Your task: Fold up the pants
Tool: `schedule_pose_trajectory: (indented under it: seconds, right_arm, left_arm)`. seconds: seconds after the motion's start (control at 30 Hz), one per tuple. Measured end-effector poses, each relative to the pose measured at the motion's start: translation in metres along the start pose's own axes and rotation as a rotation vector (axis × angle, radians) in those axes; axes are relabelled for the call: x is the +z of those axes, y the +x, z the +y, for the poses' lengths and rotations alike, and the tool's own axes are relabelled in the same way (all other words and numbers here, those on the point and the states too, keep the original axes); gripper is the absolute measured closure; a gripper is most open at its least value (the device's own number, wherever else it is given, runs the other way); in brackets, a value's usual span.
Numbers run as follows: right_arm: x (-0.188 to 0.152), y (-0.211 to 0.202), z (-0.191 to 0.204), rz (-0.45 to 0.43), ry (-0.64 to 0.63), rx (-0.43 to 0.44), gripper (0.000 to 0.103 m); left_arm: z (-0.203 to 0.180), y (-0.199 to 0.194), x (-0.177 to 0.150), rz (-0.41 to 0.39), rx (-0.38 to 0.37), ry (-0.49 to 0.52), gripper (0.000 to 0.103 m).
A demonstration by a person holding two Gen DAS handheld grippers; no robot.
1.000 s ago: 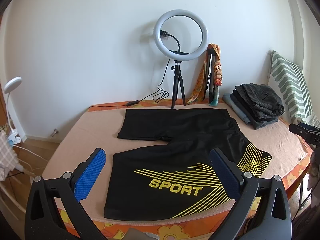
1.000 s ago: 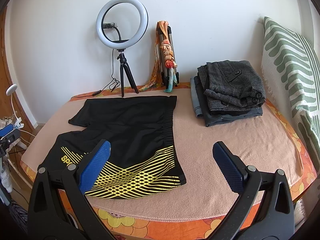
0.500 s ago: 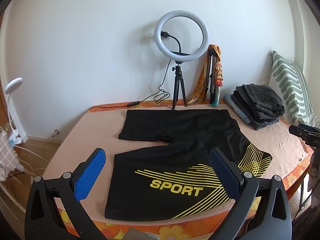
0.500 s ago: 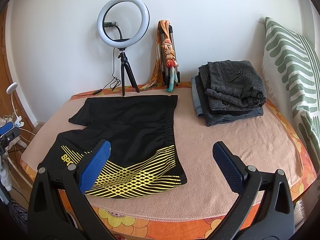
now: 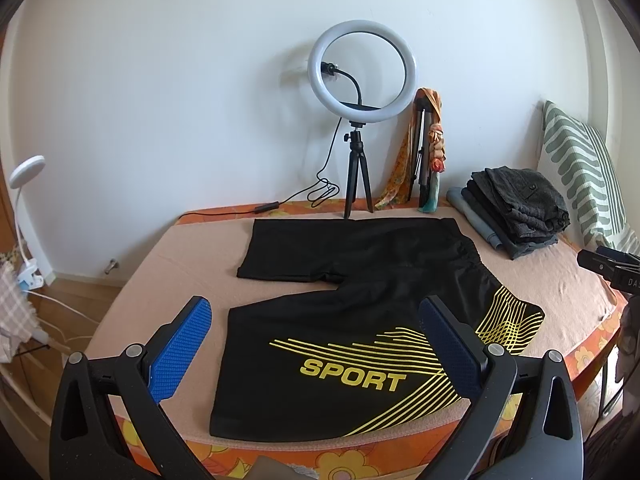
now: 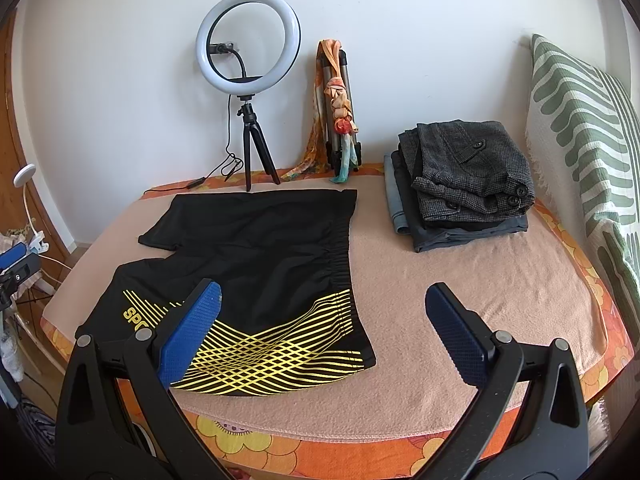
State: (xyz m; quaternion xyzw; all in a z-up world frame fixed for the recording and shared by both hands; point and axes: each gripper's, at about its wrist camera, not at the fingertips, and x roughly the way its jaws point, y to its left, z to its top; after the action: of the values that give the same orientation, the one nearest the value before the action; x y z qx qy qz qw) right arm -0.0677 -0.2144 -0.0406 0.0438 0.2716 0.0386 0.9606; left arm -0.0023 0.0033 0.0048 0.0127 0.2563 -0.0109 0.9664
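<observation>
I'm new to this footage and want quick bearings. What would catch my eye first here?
The black shorts with yellow lines and the word SPORT lie flat on the peach blanket, filling the near left of the bed. Behind them a white ring light stands on a tripod against the wall, and a stack of folded dark clothes sits at the far right. Both tongs, left and right, hang open above the near edge.

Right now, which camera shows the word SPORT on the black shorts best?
The left wrist view: SPORT reads whole on the black shorts. In the right wrist view, the right gripper's blue finger covers most of the word.
</observation>
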Motion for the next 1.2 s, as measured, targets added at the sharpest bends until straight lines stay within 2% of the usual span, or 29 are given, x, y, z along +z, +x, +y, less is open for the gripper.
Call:
schedule_pose_trajectory:
  seconds: [1.03,1.2]
  right_arm:
    - [-0.005,0.002,0.009,0.005,-0.014,0.005,0.0]
    - [0.0,0.001,0.009,-0.004,-0.02,0.019,0.0]
  left_arm:
    - [0.002,0.002,-0.002,0.014,0.012,-0.012,0.0]
    - [0.014,0.013,-0.003,0.063,-0.035,-0.048,0.0]
